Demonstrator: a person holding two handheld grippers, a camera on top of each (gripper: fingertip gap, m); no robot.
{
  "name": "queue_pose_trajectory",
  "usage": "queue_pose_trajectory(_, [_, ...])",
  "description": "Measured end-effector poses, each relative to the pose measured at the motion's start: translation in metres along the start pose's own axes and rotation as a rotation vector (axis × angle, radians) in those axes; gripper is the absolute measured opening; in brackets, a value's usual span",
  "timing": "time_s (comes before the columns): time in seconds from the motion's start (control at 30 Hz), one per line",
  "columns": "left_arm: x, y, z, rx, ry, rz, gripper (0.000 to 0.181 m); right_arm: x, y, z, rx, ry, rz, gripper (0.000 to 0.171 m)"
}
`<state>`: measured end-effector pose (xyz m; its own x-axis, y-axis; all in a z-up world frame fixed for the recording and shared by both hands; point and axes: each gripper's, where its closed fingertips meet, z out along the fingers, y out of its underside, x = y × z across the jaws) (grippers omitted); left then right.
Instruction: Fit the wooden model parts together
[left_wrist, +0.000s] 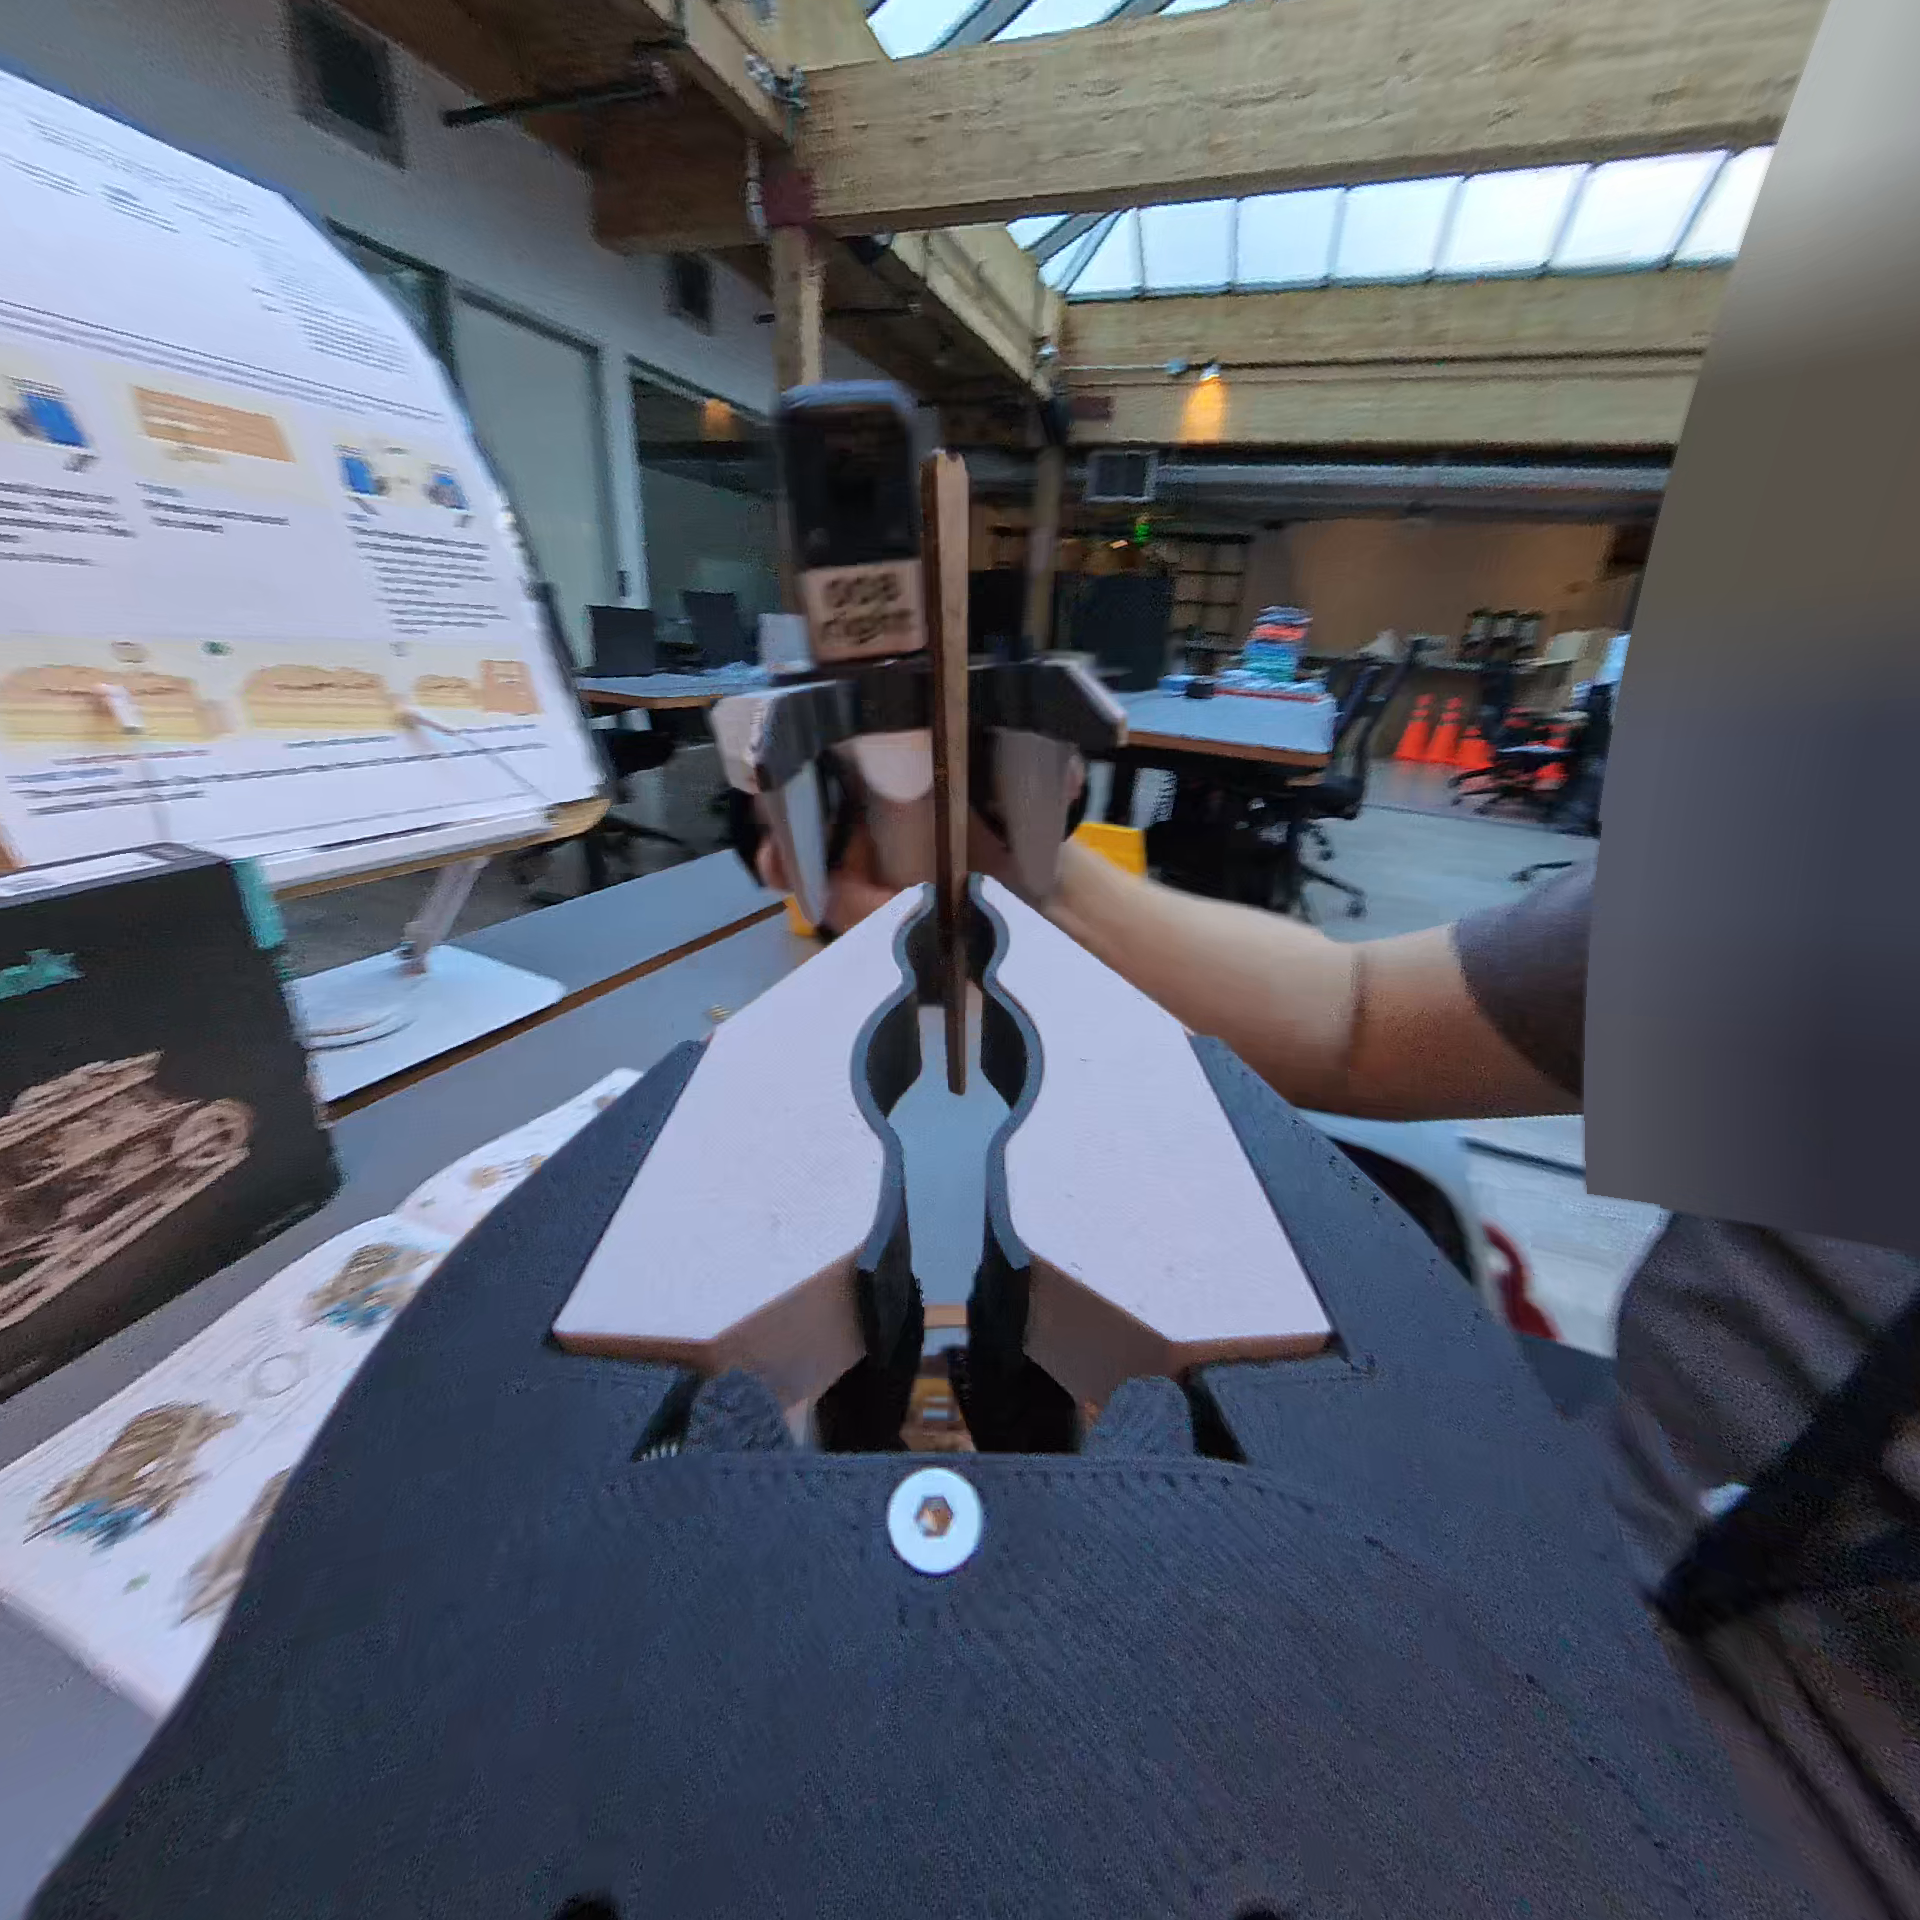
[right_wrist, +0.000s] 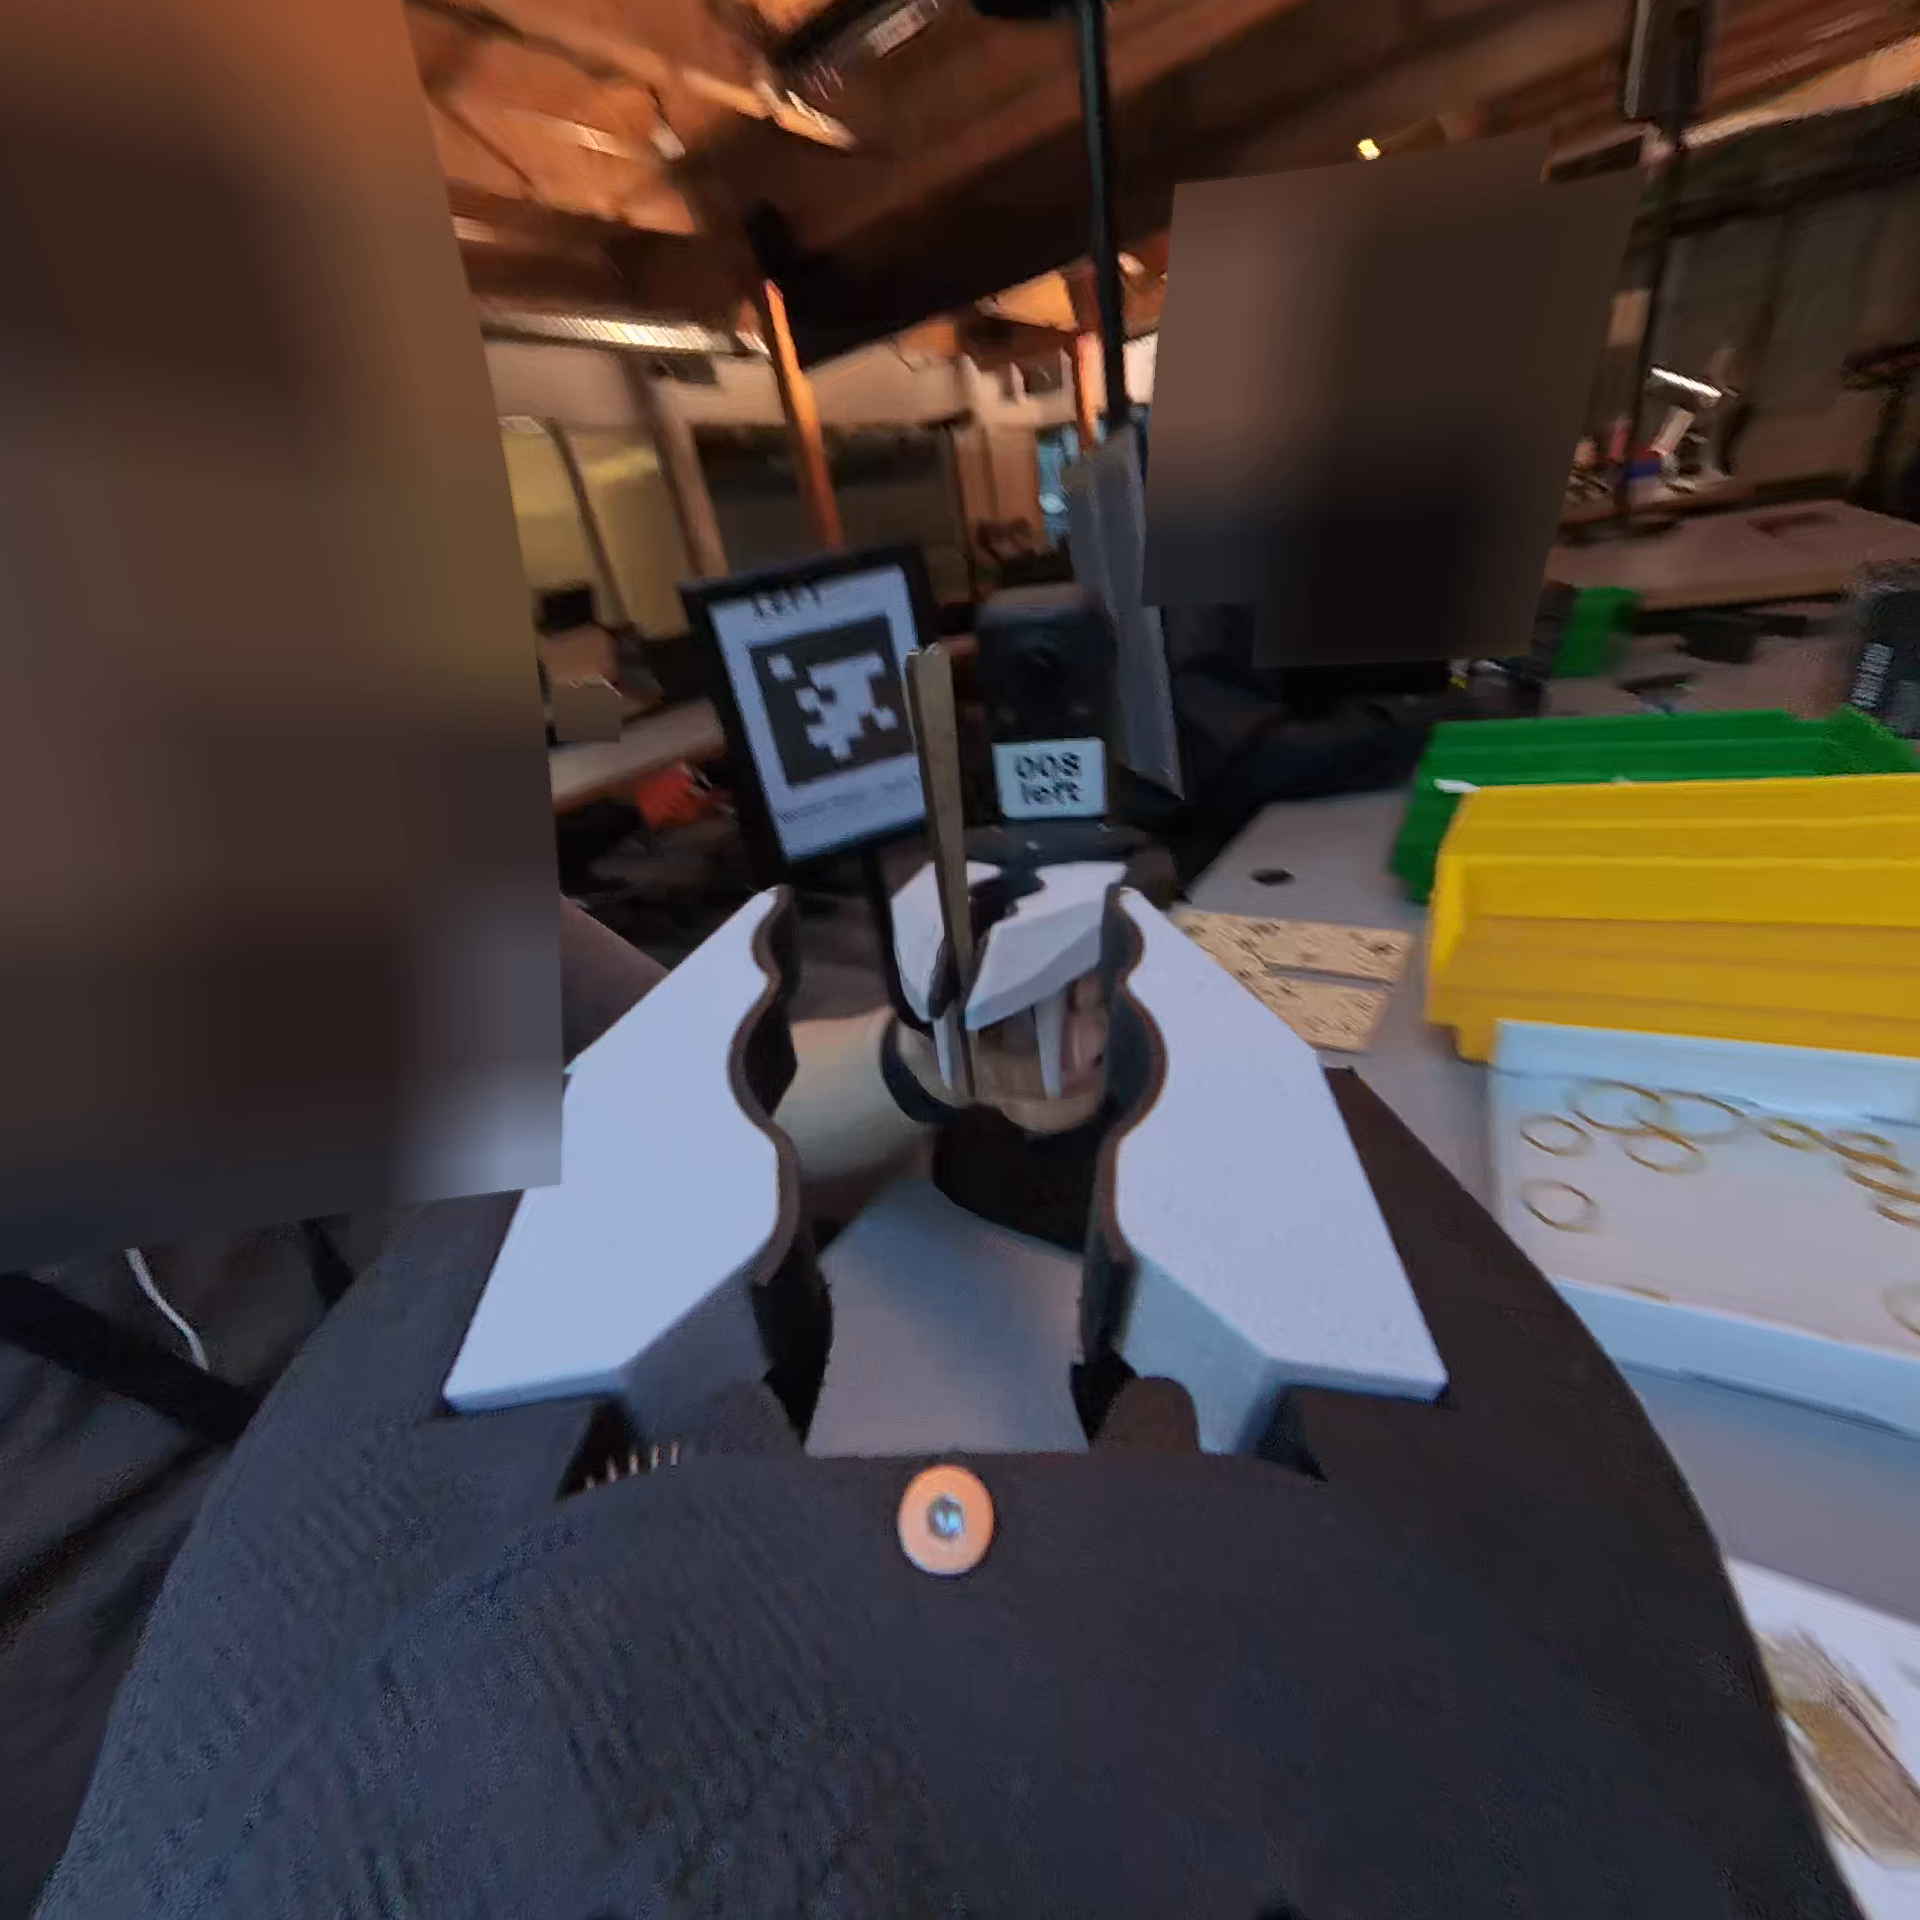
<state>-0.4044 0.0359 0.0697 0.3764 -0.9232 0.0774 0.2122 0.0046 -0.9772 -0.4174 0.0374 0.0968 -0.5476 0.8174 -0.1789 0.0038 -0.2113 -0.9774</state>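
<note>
My left gripper (left_wrist: 951, 891) is shut on a thin flat wooden part (left_wrist: 943, 623), seen edge-on. The part stands upright and rises well above the fingertips. My right gripper (left_wrist: 925, 821) faces it from just beyond, fingers spread to either side of the part, held by a hand. In the right wrist view, my right gripper (right_wrist: 945, 925) is open and empty. The wooden part (right_wrist: 940, 790) stands ahead between its fingers, held by the left gripper (right_wrist: 961, 987). I cannot tell whether the right fingers touch the part.
An instruction sheet on a stand (left_wrist: 208, 520), a black model box (left_wrist: 125, 1122) and an open booklet (left_wrist: 260, 1403) stand left on the grey table (left_wrist: 623, 935). Yellow bins (right_wrist: 1662, 914), a green bin (right_wrist: 1610, 769), a white tray with gold rings (right_wrist: 1714, 1195) and a wooden parts sheet (right_wrist: 1299, 966) lie right.
</note>
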Motion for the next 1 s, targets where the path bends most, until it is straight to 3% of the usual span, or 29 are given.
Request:
queue_pose_trajectory(0.03, [-0.008,0.004,-0.002,-0.029,-0.080,0.061,0.001,0.008,0.002,-0.005,-0.066,0.097,-0.035,0.063])
queue_pose_trajectory(0.1, [-0.017,0.012,-0.003,-0.090,-0.195,0.170,0.001,0.016,-0.001,-0.011,-0.127,0.230,-0.057,0.060])
queue_pose_trajectory(0.2, [-0.023,0.025,0.000,-0.166,-0.281,0.256,0.001,0.015,-0.002,-0.004,-0.190,0.307,-0.087,0.043])
queue_pose_trajectory(0.33, [-0.024,0.030,0.001,-0.177,-0.312,0.256,0.001,0.021,0.010,-0.002,-0.315,0.440,-0.234,0.010])
queue_pose_trajectory(0.43, [-0.024,0.032,0.000,-0.189,-0.321,0.268,0.001,0.018,0.017,0.000,-0.351,0.448,-0.253,0.002])
queue_pose_trajectory(0.6, [-0.024,0.046,0.000,-0.273,-0.327,0.328,0.001,0.017,0.040,-0.008,-0.541,0.402,-0.190,0.003])
queue_pose_trajectory(0.77, [-0.024,0.056,0.001,-0.355,-0.326,0.382,0.001,0.017,0.051,-0.015,-0.710,0.385,-0.253,0.003])
queue_pose_trajectory(0.87, [-0.024,0.060,0.002,-0.395,-0.323,0.405,0.001,0.018,0.059,-0.020,-0.813,0.395,-0.235,0.017])
queue_pose_trajectory(0.93, [-0.024,0.062,0.003,-0.412,-0.330,0.425,0.001,0.016,0.062,-0.020,-0.853,0.384,-0.244,0.001])
queue_pose_trajectory(1.0, [-0.025,0.063,0.002,-0.425,-0.340,0.448,0.001,0.017,0.063,-0.020,-0.868,0.390,-0.258,0.001])
